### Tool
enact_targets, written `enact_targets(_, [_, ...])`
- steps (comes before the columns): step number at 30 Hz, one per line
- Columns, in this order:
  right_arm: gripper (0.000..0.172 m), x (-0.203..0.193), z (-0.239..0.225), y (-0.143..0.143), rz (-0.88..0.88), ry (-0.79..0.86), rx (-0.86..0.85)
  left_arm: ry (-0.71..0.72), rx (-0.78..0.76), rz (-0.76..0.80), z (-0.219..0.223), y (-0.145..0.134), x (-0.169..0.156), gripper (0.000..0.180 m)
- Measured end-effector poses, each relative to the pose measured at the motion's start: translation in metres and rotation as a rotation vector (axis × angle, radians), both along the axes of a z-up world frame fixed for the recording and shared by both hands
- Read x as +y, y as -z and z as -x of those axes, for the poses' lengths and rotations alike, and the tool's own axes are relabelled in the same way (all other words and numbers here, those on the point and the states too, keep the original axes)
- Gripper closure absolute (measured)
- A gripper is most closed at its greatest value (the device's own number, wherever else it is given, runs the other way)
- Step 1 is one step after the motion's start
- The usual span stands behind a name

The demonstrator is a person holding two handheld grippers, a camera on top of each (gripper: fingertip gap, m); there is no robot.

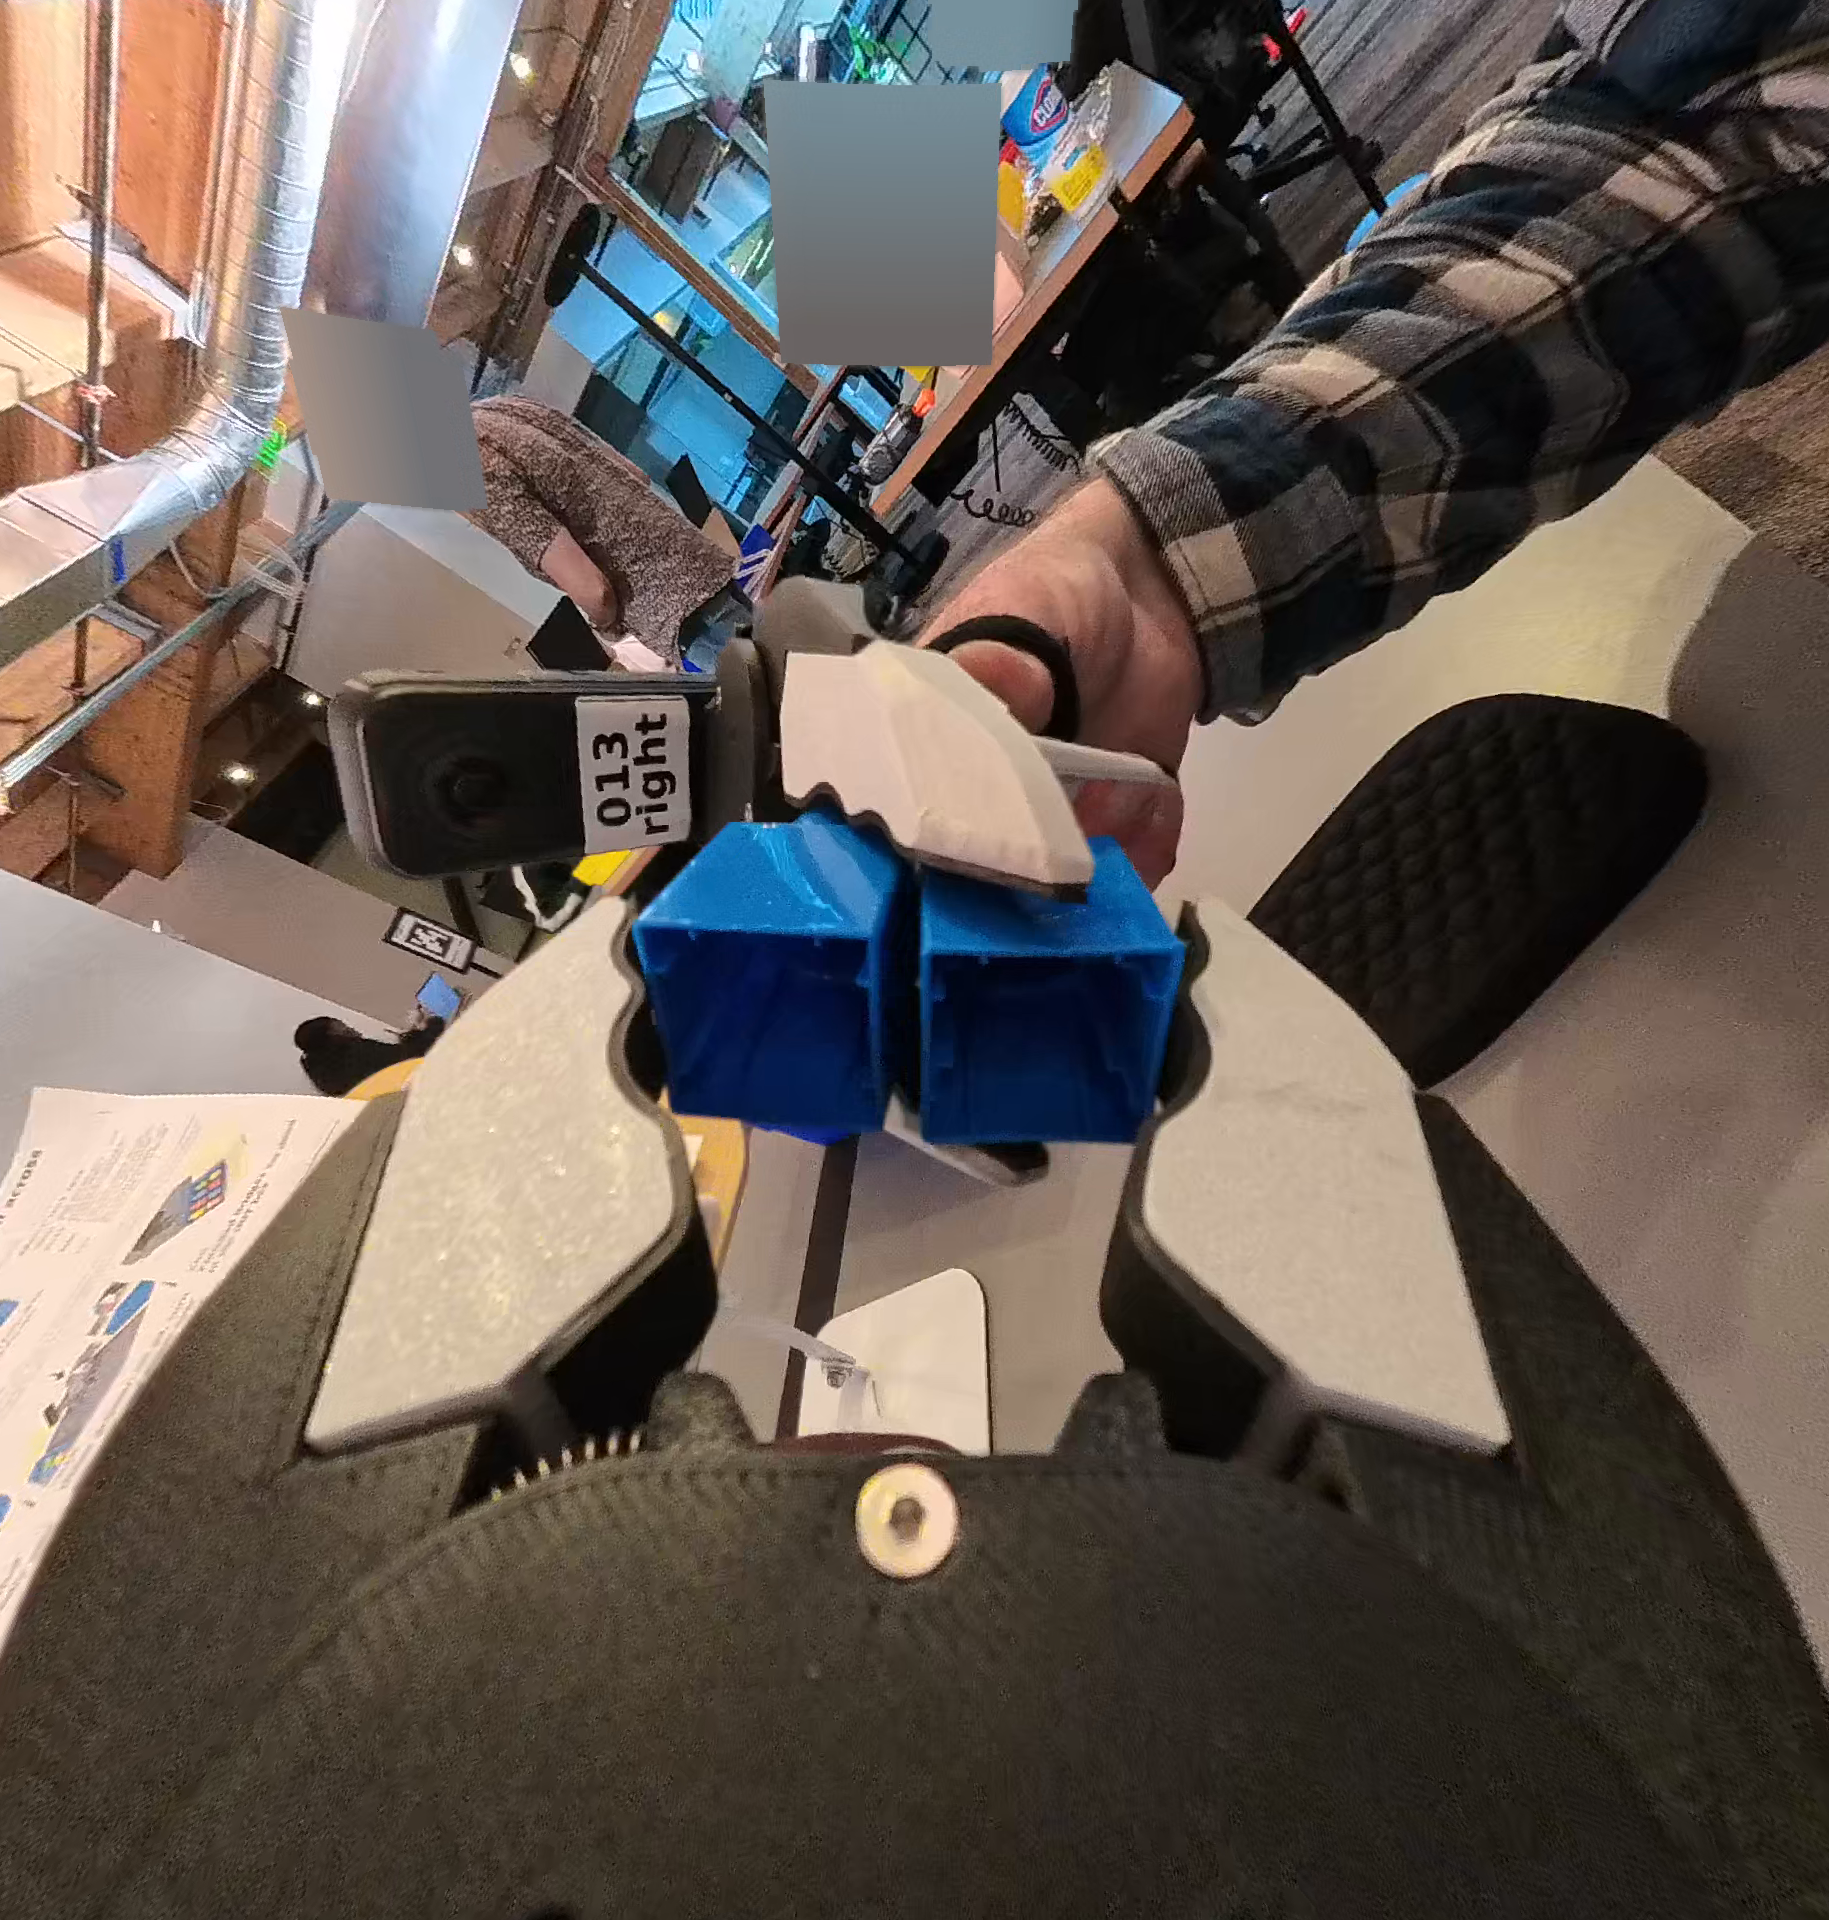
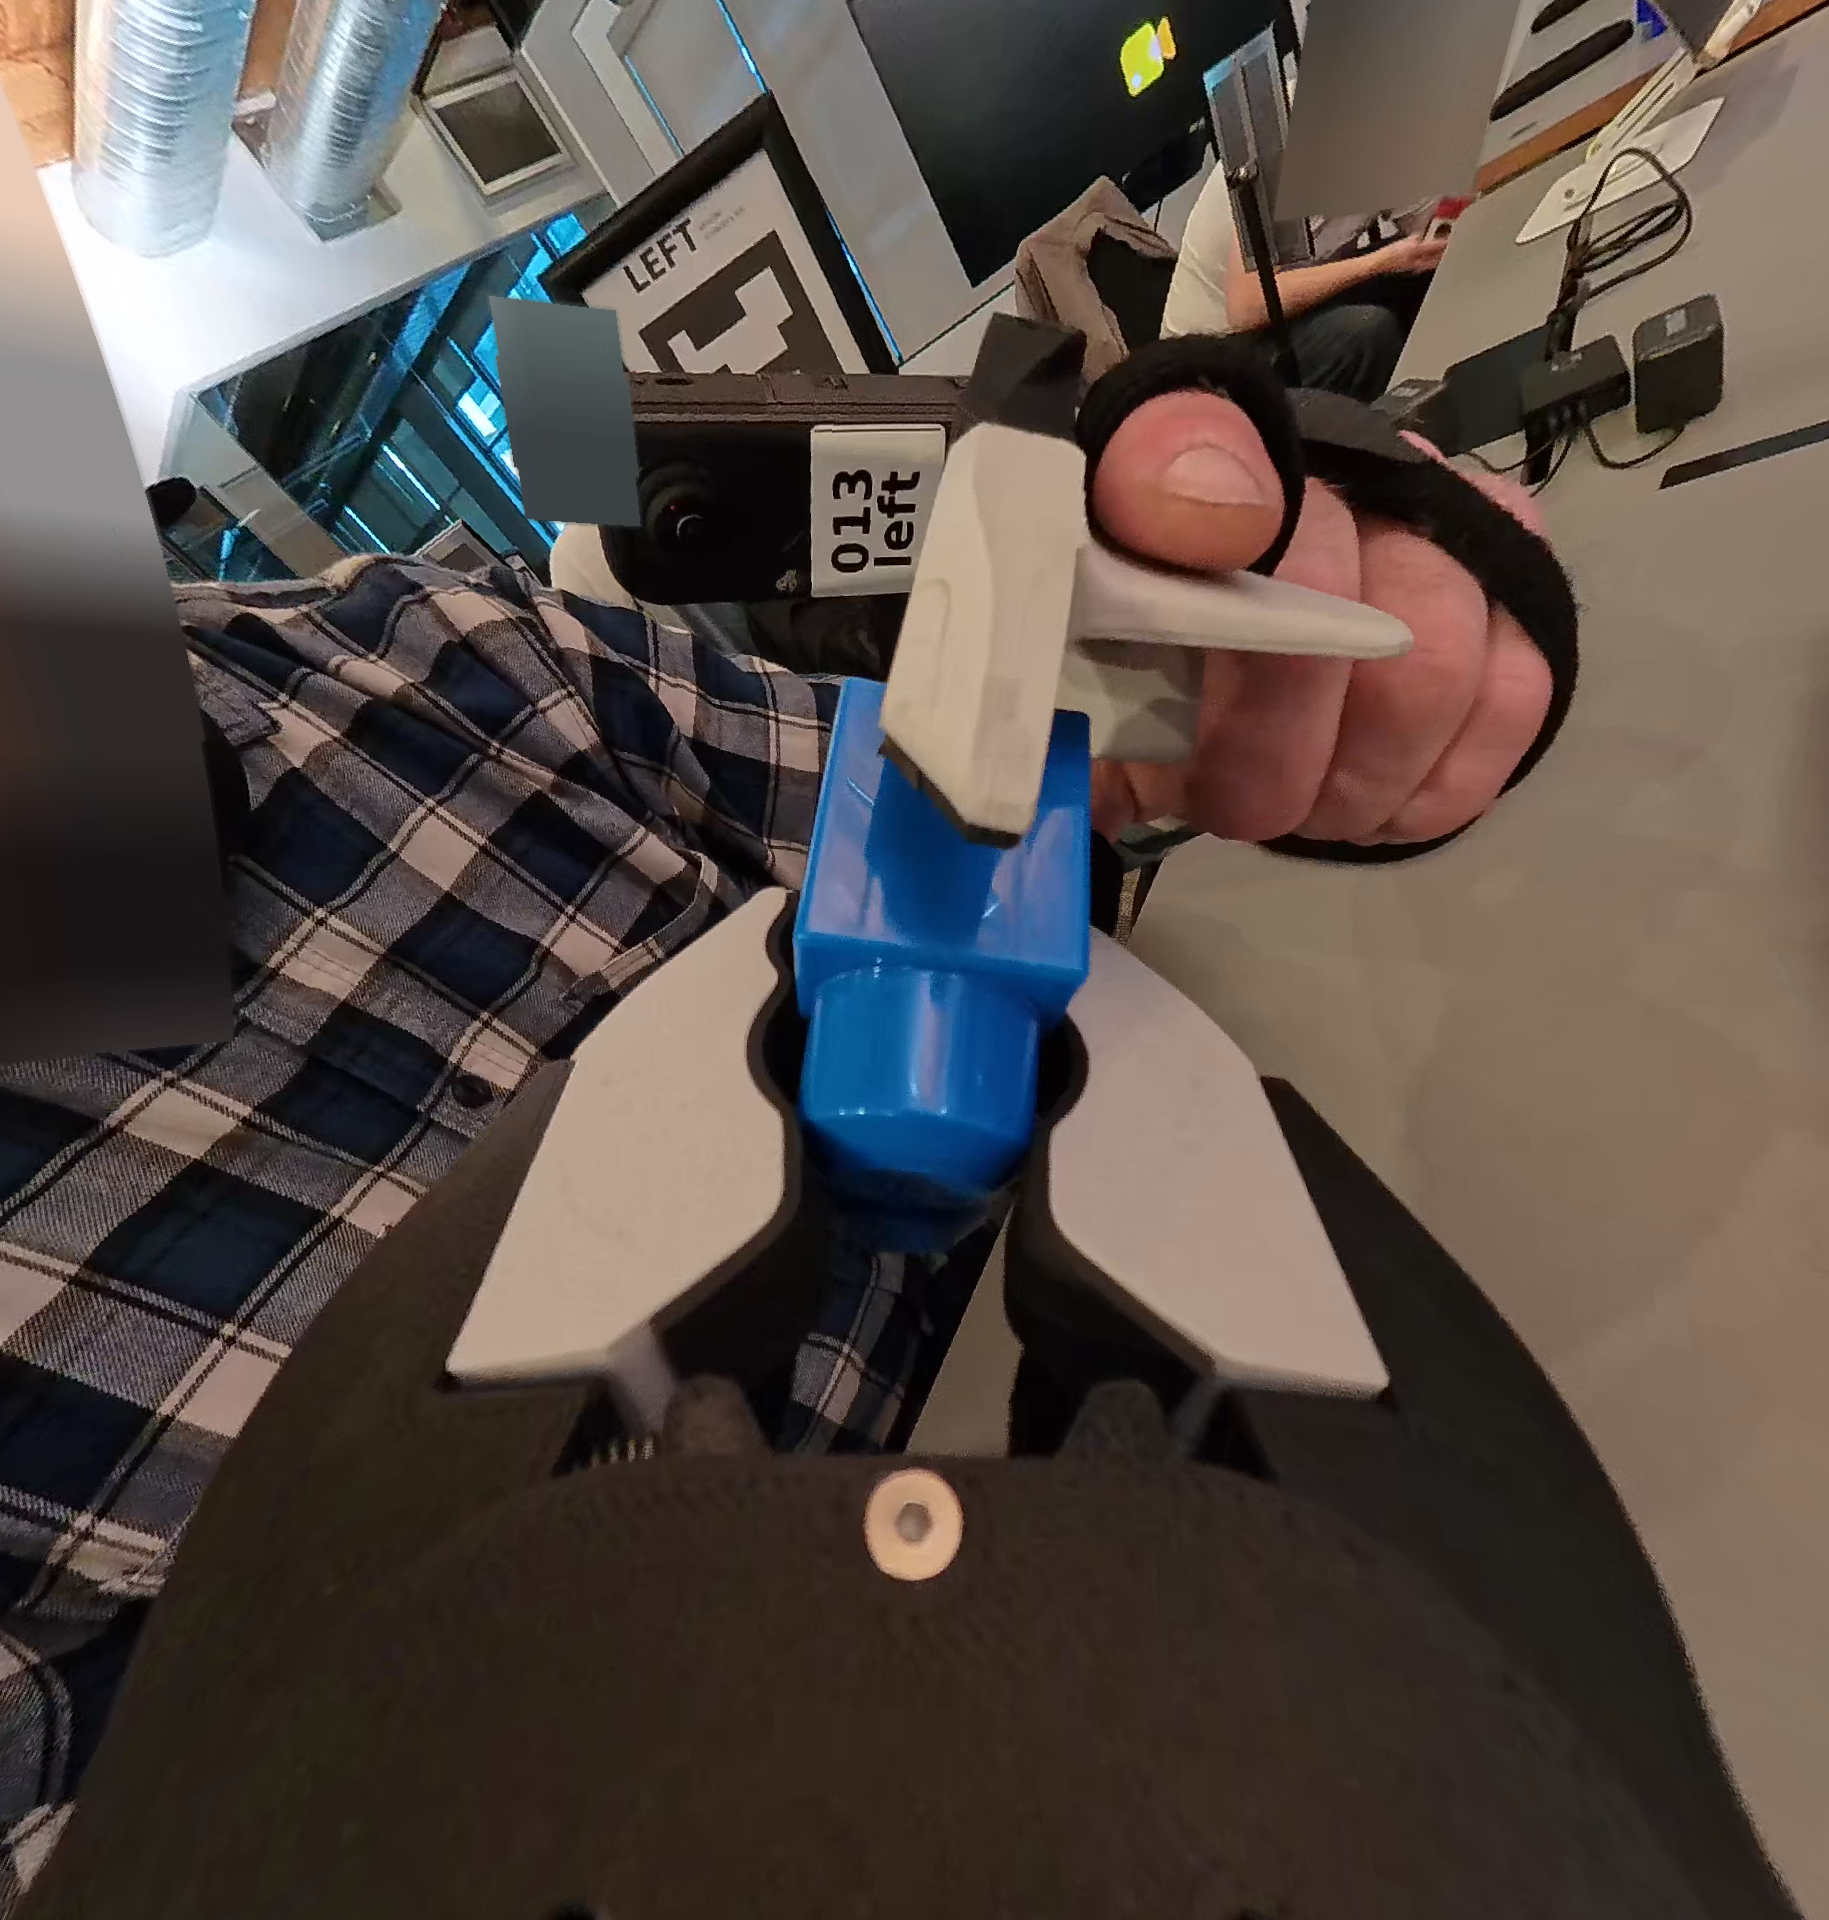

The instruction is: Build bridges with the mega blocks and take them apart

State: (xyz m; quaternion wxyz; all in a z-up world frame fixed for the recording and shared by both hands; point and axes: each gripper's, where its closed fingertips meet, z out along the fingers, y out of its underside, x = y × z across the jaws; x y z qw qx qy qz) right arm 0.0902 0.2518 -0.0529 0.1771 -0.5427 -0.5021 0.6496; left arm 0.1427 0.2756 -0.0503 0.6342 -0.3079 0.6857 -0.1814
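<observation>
In the left wrist view, two blue blocks sit side by side with their hollow undersides towards the camera, the left block [image 1: 764, 1018] and the right block [image 1: 1040, 1029]. My left gripper [image 1: 905, 997] is shut on the pair, one pad on each outer side. The right gripper's fingers [image 1: 931, 769] clamp the right block from above and below. In the right wrist view, my right gripper [image 2: 920, 997] is shut on a blue block [image 2: 941, 894] whose round stud faces the camera. A left gripper finger [image 2: 983, 644] presses on the block's far side. Everything is held in the air.
A printed instruction sheet [image 1: 110, 1299] lies at the left on the grey table [image 1: 1575, 1226]. A black chair [image 1: 1492, 883] stands at the right. A plaid sleeve [image 1: 1461, 343] and shirt [image 2: 422, 831] are close by. Black boxes and cables [image 2: 1575, 384] sit on the far table. The grippers' ends are close to 4 cm from one another.
</observation>
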Motion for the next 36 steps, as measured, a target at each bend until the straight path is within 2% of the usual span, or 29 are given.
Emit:
enact_targets(5, [0.131,0.001,-0.001,-0.003,-0.008,0.004,0.003,-0.004,-0.012,-0.011,0.002,-0.003,0.000,0.092])
enact_targets(8, [0.131,-0.001,-0.002,0.000,0.007,-0.013,-0.003,0.020,-0.011,-0.004,0.005,-0.003,-0.002,0.103])
enact_targets(12, [0.128,-0.004,-0.003,0.001,0.010,-0.028,-0.013,0.021,-0.015,0.004,0.004,-0.003,-0.005,0.104])
enact_targets(16, [0.115,-0.004,-0.002,0.003,0.003,-0.032,-0.030,0.024,-0.028,0.004,0.004,-0.006,-0.006,0.104])
enact_targets(20, [0.121,0.000,-0.002,-0.002,0.002,0.001,0.004,0.015,-0.038,0.000,0.003,-0.007,-0.005,0.104])
enact_targets(24, [0.116,0.003,-0.004,-0.006,0.034,0.014,0.037,0.022,-0.048,0.004,0.003,-0.008,-0.007,0.105])
enact_targets(26, [0.129,0.004,-0.006,-0.007,0.013,0.028,0.048,0.016,-0.048,0.006,0.003,-0.008,-0.006,0.105])
enact_targets(36, [0.132,0.003,-0.004,-0.009,-0.029,0.056,0.064,0.042,-0.054,0.019,0.006,-0.011,-0.009,0.104])
